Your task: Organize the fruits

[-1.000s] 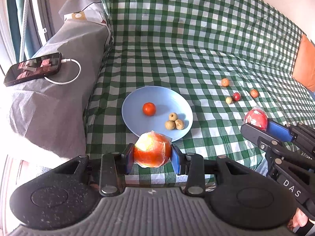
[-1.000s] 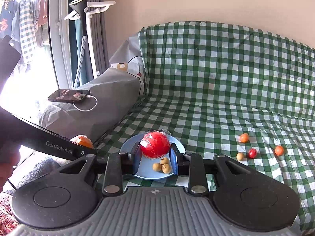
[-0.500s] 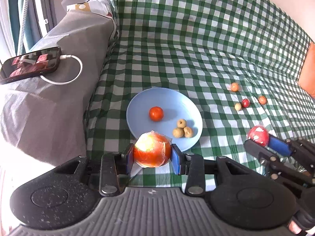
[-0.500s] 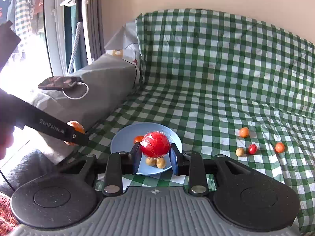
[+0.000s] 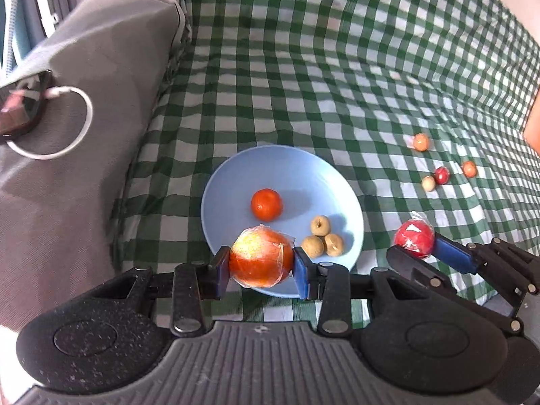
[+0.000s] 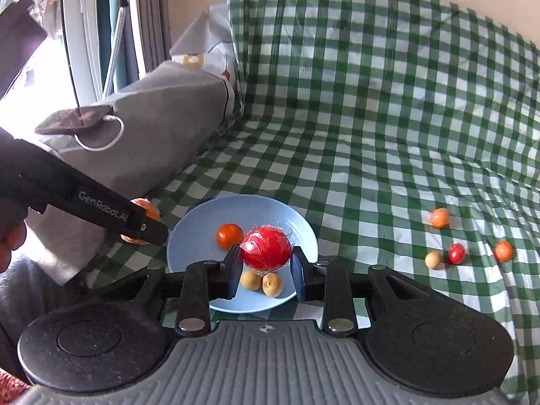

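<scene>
My left gripper (image 5: 261, 268) is shut on a wrapped orange-yellow apple (image 5: 260, 260), held over the near rim of the blue plate (image 5: 303, 172). My right gripper (image 6: 266, 268) is shut on a wrapped red apple (image 6: 266, 248), held above the plate (image 6: 199, 222); it also shows in the left wrist view (image 5: 414, 240). The plate holds a small orange tomato (image 5: 266, 204) and three tan longans (image 5: 322, 241). Several small fruits (image 5: 438, 165) lie on the checked cloth to the right; they also show in the right wrist view (image 6: 455, 239).
A green-and-white checked cloth (image 5: 320, 77) covers the sofa seat and back. A grey-covered armrest (image 5: 84, 101) at the left carries a phone (image 5: 20, 108) on a white cable. An orange cushion edge (image 5: 533, 128) shows at the far right.
Both grippers have moved closer to the plate with their apples still held. The plate and its fruit now appear larger and nearer in both views.
</scene>
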